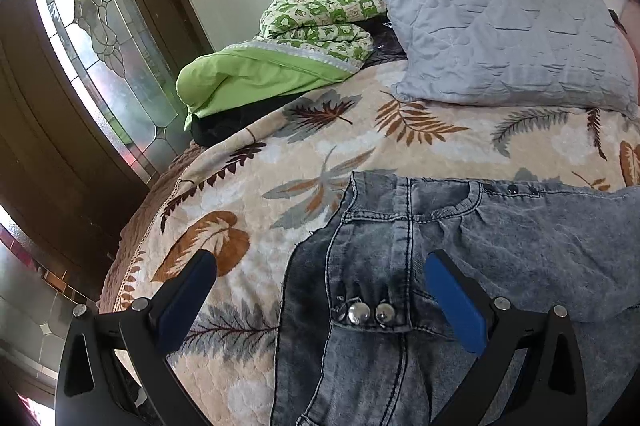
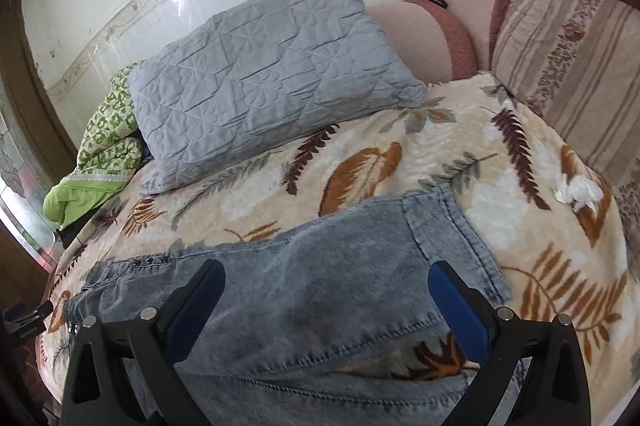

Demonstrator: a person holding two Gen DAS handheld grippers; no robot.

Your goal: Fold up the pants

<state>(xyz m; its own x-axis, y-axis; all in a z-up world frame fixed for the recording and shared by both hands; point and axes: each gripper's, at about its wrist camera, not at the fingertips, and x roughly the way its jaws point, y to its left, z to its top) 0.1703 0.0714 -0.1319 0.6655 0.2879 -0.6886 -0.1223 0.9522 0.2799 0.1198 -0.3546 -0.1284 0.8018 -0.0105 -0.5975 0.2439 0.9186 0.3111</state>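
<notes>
Grey-blue acid-wash jeans (image 1: 460, 258) lie flat on the leaf-print blanket (image 1: 248, 185). The left wrist view shows the waistband end with two metal snaps (image 1: 370, 313) between the fingers. My left gripper (image 1: 320, 268) is open above the waistband, holding nothing. In the right wrist view the legs of the jeans (image 2: 320, 274) run right to the hem (image 2: 460, 226), with one leg folded over nearer the camera. My right gripper (image 2: 326, 278) is open above the legs, empty.
A grey quilted pillow (image 2: 260, 77) lies behind the jeans. A green patterned quilt (image 1: 320, 13) is bundled at the back left. A pink headboard and striped cushion (image 2: 568, 65) stand at the right. A crumpled white tissue (image 2: 578, 190) lies on the blanket. A glazed wooden door (image 1: 100, 37) is left.
</notes>
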